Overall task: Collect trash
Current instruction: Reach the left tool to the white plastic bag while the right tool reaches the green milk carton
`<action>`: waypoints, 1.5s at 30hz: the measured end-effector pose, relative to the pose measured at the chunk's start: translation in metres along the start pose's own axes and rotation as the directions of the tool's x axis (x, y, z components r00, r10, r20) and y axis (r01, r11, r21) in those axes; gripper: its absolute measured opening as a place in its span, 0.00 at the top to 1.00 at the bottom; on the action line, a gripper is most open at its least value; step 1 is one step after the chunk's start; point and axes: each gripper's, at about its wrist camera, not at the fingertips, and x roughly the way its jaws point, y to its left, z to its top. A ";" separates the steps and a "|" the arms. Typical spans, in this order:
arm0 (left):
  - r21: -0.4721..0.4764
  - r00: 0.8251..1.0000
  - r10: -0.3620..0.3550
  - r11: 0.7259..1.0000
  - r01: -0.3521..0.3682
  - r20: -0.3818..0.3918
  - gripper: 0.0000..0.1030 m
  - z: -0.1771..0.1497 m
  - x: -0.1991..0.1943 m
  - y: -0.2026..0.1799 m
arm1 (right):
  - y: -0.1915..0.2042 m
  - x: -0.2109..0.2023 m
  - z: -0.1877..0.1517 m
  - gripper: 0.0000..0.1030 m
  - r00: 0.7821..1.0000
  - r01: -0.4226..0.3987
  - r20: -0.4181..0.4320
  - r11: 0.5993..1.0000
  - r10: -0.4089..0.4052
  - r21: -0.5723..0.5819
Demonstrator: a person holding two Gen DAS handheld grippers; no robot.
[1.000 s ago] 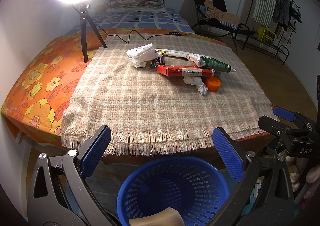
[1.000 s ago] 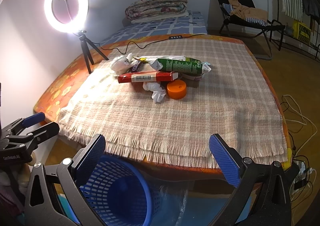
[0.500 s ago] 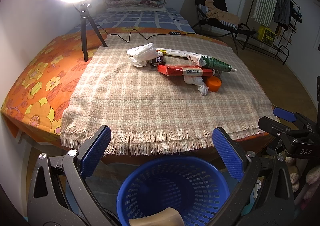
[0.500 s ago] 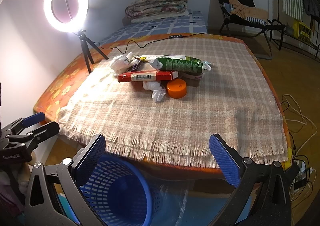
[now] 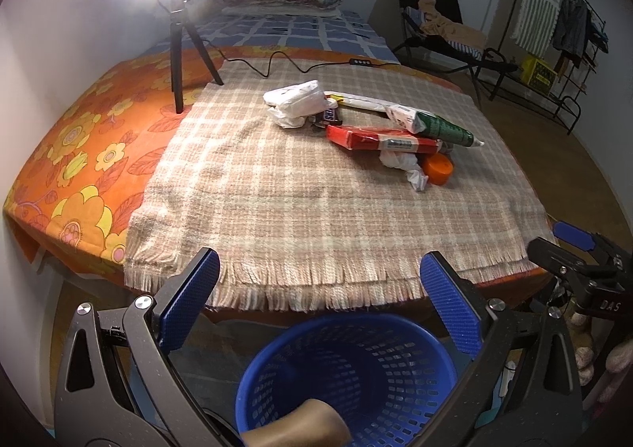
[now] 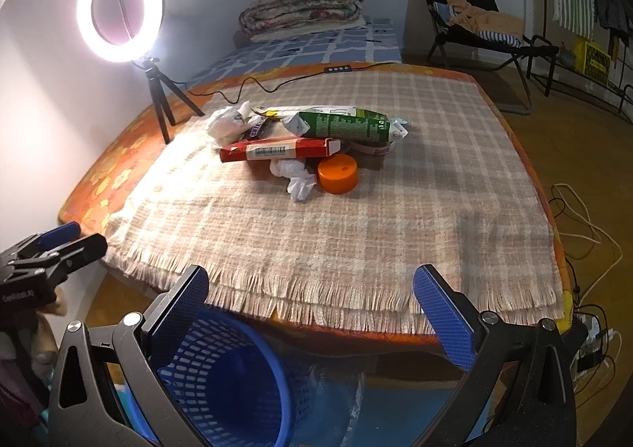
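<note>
A pile of trash lies mid-blanket: a red carton (image 5: 381, 139) (image 6: 279, 149), a green packet (image 5: 443, 127) (image 6: 342, 125), an orange lid (image 5: 437, 169) (image 6: 337, 173), a crumpled white tissue (image 5: 403, 164) (image 6: 294, 175), a white bag (image 5: 296, 103) (image 6: 227, 122) and a candy bar wrapper (image 5: 327, 117) (image 6: 257, 128). A blue mesh basket (image 5: 352, 375) (image 6: 225, 379) stands on the floor below the bed's near edge. My left gripper (image 5: 320, 300) hangs open over the basket. My right gripper (image 6: 310, 304) is open too, at the fringe's edge. Both hold nothing.
A checked fringed blanket (image 5: 316, 209) covers an orange flowered bed (image 5: 79, 154). A ring light on a tripod (image 6: 118, 8) stands at the back left with its cable (image 6: 277, 83). Folded quilts (image 6: 300, 8), a chair (image 6: 474, 23) and floor cords (image 6: 585, 225) lie beyond.
Both views have crept slightly closer to the bed; the trash pile and basket stay put, and both grippers remain open.
</note>
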 end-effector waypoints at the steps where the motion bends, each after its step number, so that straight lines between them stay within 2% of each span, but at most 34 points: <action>1: 0.000 1.000 0.006 1.000 -0.006 0.002 0.00 0.003 0.000 0.001 | -0.002 0.000 0.000 0.00 1.000 0.001 0.003 1.000 -0.001 0.000; 8: 0.002 1.000 -0.011 1.000 0.011 -0.023 0.00 0.026 0.011 0.008 | -0.016 0.003 0.015 0.00 1.000 -0.004 -0.005 0.999 0.004 0.036; 13: -0.005 1.000 -0.018 1.000 0.018 -0.017 0.00 0.053 0.022 0.014 | -0.028 0.007 0.044 0.00 1.000 0.025 0.013 0.999 -0.026 0.033; 18: 0.004 1.000 -0.008 1.000 0.008 0.011 0.03 0.083 0.038 0.019 | -0.045 0.031 0.076 0.00 0.998 0.059 0.003 0.997 -0.059 0.054; 22: 0.012 1.000 -0.008 1.000 0.008 0.004 0.05 0.104 0.060 0.021 | -0.067 0.064 0.096 0.00 0.996 0.078 -0.048 0.992 -0.074 0.099; 25: 0.019 1.000 -0.002 1.000 0.002 -0.009 0.11 0.118 0.079 0.020 | -0.083 0.083 0.103 0.00 0.996 0.063 -0.071 0.986 -0.052 0.154; 33: 0.067 0.999 0.023 0.998 -0.021 -0.043 0.16 0.149 0.140 0.008 | -0.115 0.125 0.114 0.00 0.990 -0.037 -0.115 0.936 0.082 0.350; 38: 0.098 0.996 0.060 0.994 -0.053 -0.067 0.17 0.159 0.175 0.002 | -0.127 0.145 0.117 0.01 0.978 -0.109 -0.108 0.879 0.179 0.465; 43: 0.124 0.993 0.080 0.990 -0.070 -0.082 0.19 0.165 0.201 0.000 | -0.126 0.161 0.119 0.03 0.969 -0.130 -0.118 0.857 0.216 0.499; 45: 0.119 0.993 0.072 0.991 -0.061 -0.090 0.23 0.167 0.207 0.002 | -0.127 0.168 0.118 0.05 0.960 -0.157 -0.114 0.830 0.255 0.535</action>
